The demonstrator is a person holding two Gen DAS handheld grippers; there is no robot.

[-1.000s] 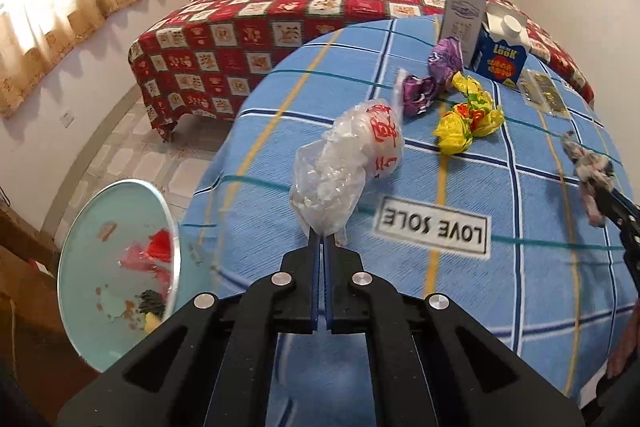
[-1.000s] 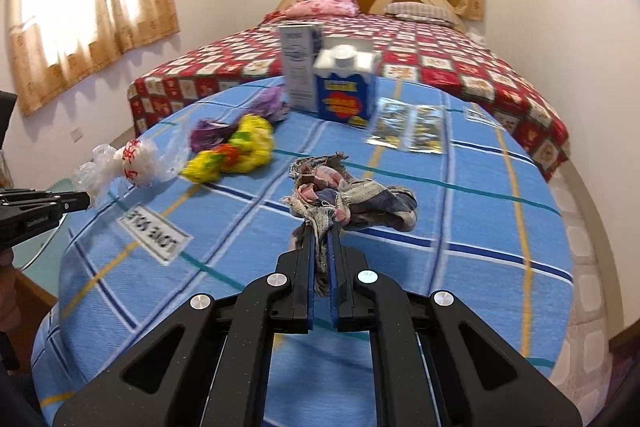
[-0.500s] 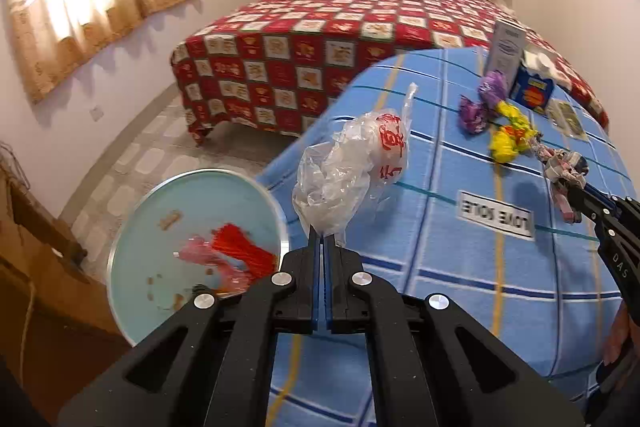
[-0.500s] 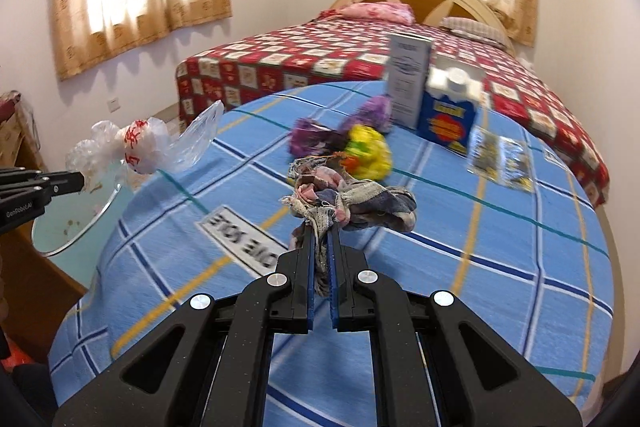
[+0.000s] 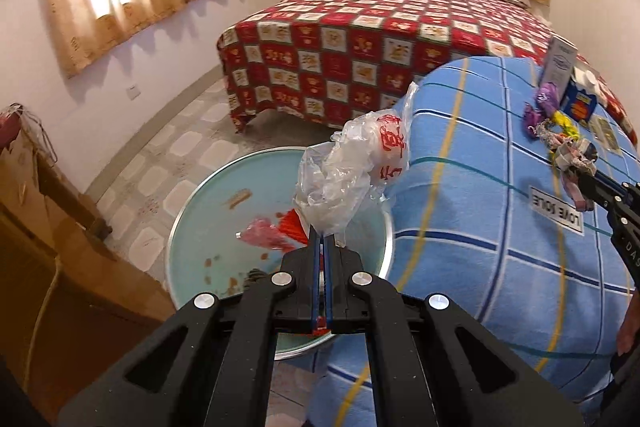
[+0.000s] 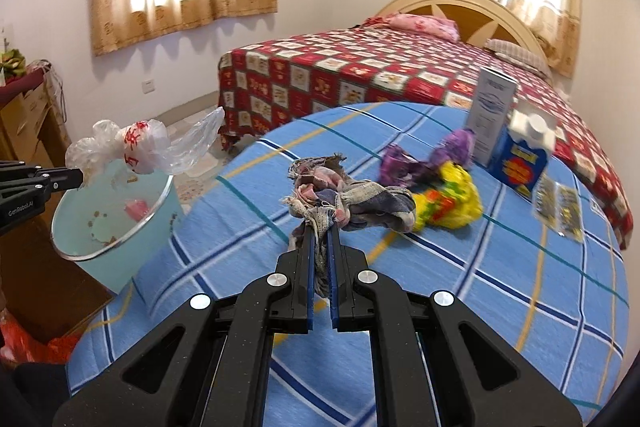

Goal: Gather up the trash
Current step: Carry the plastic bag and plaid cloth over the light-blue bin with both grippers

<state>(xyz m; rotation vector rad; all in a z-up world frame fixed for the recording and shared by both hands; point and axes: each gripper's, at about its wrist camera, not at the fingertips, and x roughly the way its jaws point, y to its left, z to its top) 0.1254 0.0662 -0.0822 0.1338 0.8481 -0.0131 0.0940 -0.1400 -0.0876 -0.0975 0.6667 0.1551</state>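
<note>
The blue checked cloth on the surface (image 6: pixel 460 291) has a white patch (image 5: pixel 556 210) that reads "LOVE SOLE". The side of the left gripper (image 6: pixel 82 178) has small white letters that say "GenRobot.AI". The blue carton (image 6: pixel 522 163) has a round yellow and red sign, but its words are too blurry to read, and so is the print on the tall white box (image 6: pixel 490 115). The left gripper (image 5: pixel 323 241) has its fingers pressed together on the neck of a clear plastic bag (image 5: pixel 356 171) with red marks on it. A second ago this bag was over the blue cloth; now it hangs over the light blue trash bin (image 5: pixel 192 203) on the floor beside the surface. The bin has pink and red scraps inside. The right gripper (image 6: pixel 320 233) has its fingers pinching a crumpled rag (image 6: pixel 348 201) of many colors, held up over the cloth. It has come closer to the bin side, and the bin now shows in the right wrist view, where it did not show before. A purple wrapper (image 6: pixel 404 167) and a yellow wrapper (image 6: pixel 456 199) lie near the carton, just as they did earlier.
</note>
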